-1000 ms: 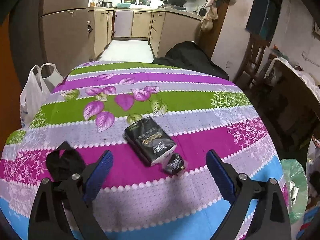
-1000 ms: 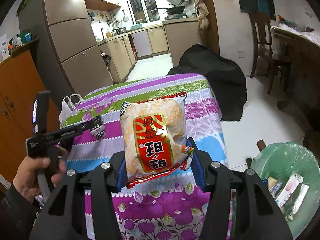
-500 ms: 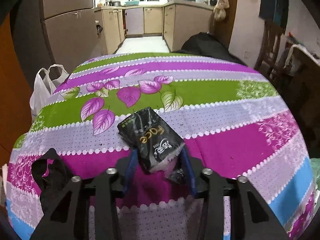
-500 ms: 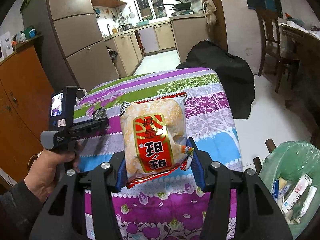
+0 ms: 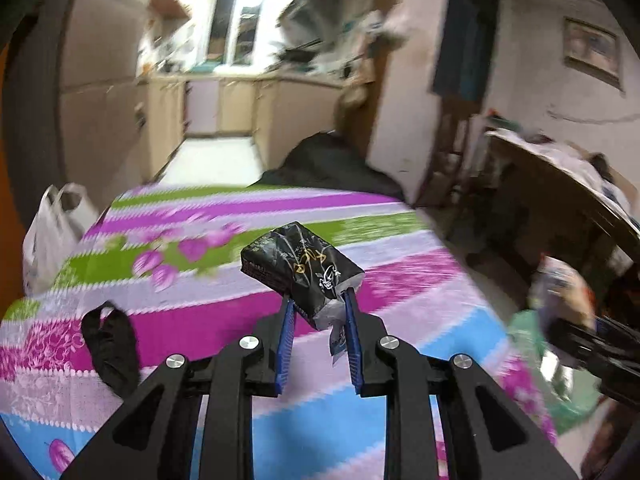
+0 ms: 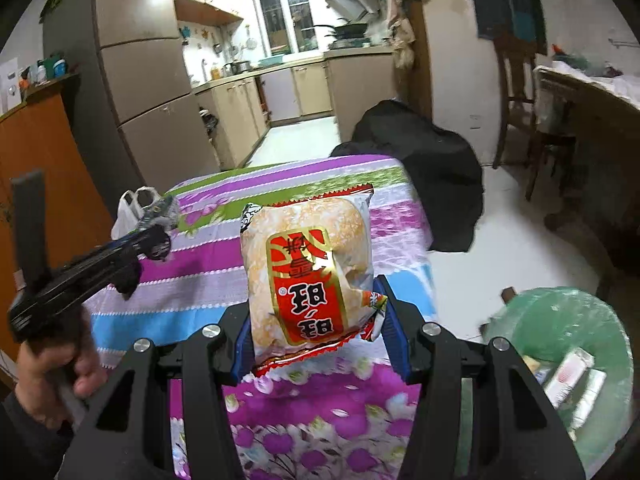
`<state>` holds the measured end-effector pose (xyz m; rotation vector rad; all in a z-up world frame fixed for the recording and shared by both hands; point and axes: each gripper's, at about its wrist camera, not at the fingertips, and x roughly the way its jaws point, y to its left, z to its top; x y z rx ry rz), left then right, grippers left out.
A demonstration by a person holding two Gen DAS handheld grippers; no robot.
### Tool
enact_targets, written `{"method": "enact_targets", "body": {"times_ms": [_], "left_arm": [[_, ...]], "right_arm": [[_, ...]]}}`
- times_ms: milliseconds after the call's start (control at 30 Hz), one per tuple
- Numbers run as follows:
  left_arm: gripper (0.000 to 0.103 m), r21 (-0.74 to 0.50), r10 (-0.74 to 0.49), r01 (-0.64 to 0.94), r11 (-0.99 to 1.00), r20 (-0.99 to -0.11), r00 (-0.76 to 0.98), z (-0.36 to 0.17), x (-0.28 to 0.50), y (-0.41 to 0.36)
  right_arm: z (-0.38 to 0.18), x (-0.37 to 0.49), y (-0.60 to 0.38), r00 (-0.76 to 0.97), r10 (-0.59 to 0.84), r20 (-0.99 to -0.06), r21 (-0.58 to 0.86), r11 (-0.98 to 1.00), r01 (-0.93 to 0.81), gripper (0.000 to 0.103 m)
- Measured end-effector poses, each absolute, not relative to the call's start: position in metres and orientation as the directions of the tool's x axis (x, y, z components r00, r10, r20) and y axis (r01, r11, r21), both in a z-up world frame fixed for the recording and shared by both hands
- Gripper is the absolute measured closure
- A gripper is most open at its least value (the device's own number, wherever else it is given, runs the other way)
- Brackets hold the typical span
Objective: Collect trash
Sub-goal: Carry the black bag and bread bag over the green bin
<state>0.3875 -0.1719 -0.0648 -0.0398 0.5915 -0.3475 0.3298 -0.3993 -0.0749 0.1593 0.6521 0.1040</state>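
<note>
My left gripper is shut on a black tissue pack, held up above the striped tablecloth; a small wrapper scrap dangles between the blue pads. In the right wrist view that left gripper shows at the left, gripped by a hand, with the pack at its tip. My right gripper is shut on a red and orange snack bag, held upright over the tablecloth. A green-lined trash bin with several wrappers stands at lower right.
A black bag lies on the cloth at the left. A white plastic bag hangs at the table's far left side. A black heap lies on the floor beyond the table. A wooden chair and a table stand at the right.
My left gripper closed on the black tissue pack and lifted it off the cloth, swinging right. The right gripper kept hold of the snack bag and barely moved.
</note>
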Motion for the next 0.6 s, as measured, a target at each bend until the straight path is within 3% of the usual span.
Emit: {"method": "enact_targets", "body": {"times_ms": [300, 600], "left_arm": [[0.079, -0.137, -0.539, 0.552, 0.822, -0.500, 0.678, -0.011, 0.337, -0.290], [0.079, -0.142, -0.661, 0.732, 0.667, -0.565, 0.493, -0.005, 0.306, -0.434]], "right_arm": [[-0.033, 0.280, -0.479, 0.808, -0.043, -0.587, 0.102, 0.987, 0.127, 0.053], [-0.029, 0.249, -0.584, 0.718, -0.141, -0.682, 0.122, 0.946, 0.302, 0.053]]}}
